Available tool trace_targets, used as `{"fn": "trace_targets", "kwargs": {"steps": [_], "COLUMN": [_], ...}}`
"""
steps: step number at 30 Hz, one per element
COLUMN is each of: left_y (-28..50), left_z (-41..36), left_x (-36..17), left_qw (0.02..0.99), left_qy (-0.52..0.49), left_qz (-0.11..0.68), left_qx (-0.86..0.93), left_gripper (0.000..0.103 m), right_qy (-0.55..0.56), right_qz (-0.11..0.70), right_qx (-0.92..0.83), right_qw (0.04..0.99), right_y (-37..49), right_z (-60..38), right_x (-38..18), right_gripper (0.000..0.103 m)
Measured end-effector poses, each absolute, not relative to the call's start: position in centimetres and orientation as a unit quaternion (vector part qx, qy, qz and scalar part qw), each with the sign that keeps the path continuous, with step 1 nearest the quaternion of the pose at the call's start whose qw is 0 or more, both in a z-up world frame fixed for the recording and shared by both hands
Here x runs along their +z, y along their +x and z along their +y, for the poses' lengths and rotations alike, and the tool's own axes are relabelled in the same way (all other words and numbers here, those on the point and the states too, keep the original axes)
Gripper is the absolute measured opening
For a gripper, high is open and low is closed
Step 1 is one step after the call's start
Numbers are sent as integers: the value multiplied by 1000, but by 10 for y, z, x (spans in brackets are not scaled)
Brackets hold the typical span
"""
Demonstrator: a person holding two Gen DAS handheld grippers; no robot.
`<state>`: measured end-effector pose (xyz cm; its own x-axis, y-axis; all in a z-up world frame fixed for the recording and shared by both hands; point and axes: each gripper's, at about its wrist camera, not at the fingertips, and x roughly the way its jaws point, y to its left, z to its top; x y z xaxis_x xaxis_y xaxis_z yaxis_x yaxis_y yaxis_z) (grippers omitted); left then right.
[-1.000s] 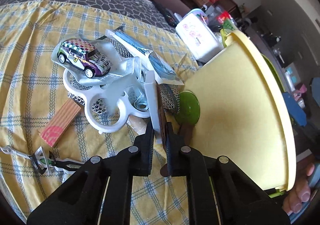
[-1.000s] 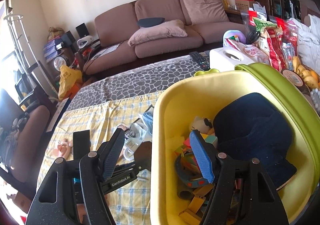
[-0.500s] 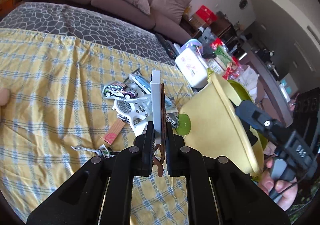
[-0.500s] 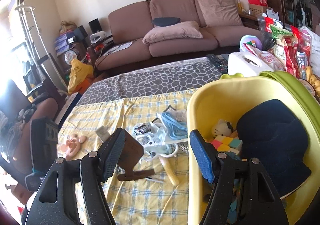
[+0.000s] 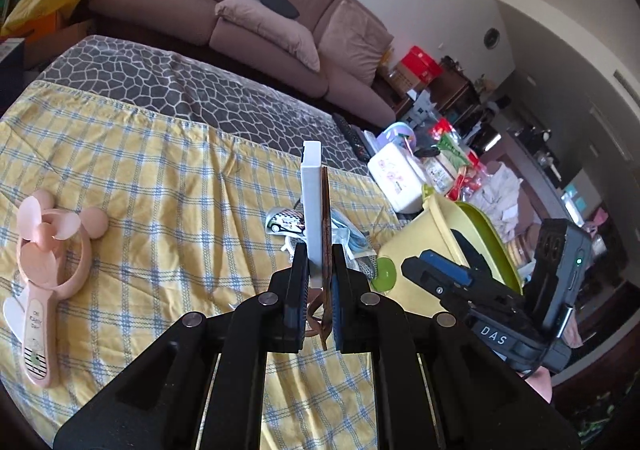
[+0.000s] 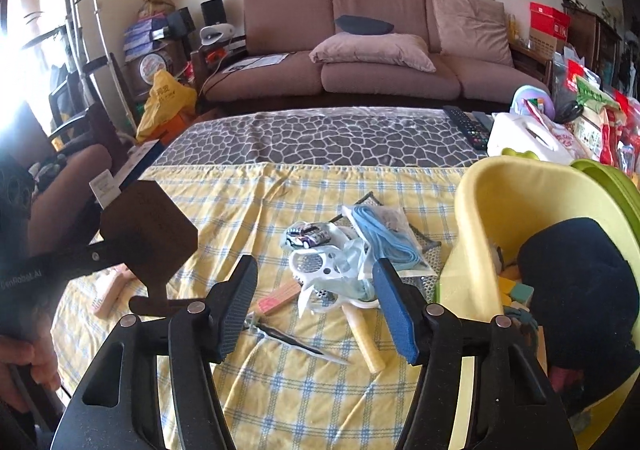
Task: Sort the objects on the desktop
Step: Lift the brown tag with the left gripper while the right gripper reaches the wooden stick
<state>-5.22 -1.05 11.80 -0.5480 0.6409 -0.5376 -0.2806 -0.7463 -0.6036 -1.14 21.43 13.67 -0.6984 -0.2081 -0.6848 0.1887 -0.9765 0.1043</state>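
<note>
The left claw [image 5: 316, 274] pinches two flat things held upright and edge-on: a white slab [image 5: 311, 206] and, pressed against its right face, a thin brown board [image 5: 326, 226]. From the right wrist view the board [image 6: 150, 226] is a dark wooden octagon on a short stem with a foot, raised above the left part of the tabletop [image 6: 248, 210]; the black arm gripping it carries the lettering "GenRobot.AI", partly cut off.

The right claw [image 6: 316, 310] is spread wide and holds nothing, its blue ribbed pads hanging over the pile in the middle of the cloth. In the left wrist view its body shows the letters "DAS".

The pile holds a small toy car [image 6: 307, 237] with a chequered roof, a white plastic frame [image 6: 320, 266] with round holes, coiled light-blue cord [image 6: 380, 238] in a clear bag, black metal mesh [image 6: 420, 278], a pale wooden stick [image 6: 366, 334] and a red-striped wooden block [image 6: 276, 296]. A slim dark tool [image 6: 296, 342] lies nearest.

Just right of the pile stands a yellow plastic tub [image 6: 472, 218] with a green lid behind it; inside are a dark navy cap [image 6: 576, 282] and coloured blocks.

Far left lies a pink handheld fan [image 5: 48, 262] with round ears; its handle bears small writing too blurred to read.

The cloth is yellow with blue checks, over a grey cobble-patterned cover.
</note>
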Motion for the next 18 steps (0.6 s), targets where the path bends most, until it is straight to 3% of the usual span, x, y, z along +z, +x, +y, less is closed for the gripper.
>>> {"fn": "trace_targets", "kwargs": {"steps": [10, 14, 18], "left_y": [-56, -55, -54], "left_z": [-27, -28, -27], "left_x": [120, 118, 118], "left_qw": [238, 233, 230], "left_qy": [-388, -391, -392], "left_qz": [-202, -191, -178], "left_qx": [867, 870, 873], "left_gripper": [9, 9, 9], "right_qy": [433, 467, 496], "right_qz": [27, 48, 65], "right_qx": [-896, -880, -865], "right_qw": [99, 76, 43], "right_y": [-29, -38, -47], "right_z": [191, 192, 197], "right_x": [99, 76, 57], "right_gripper": [54, 44, 43]}}
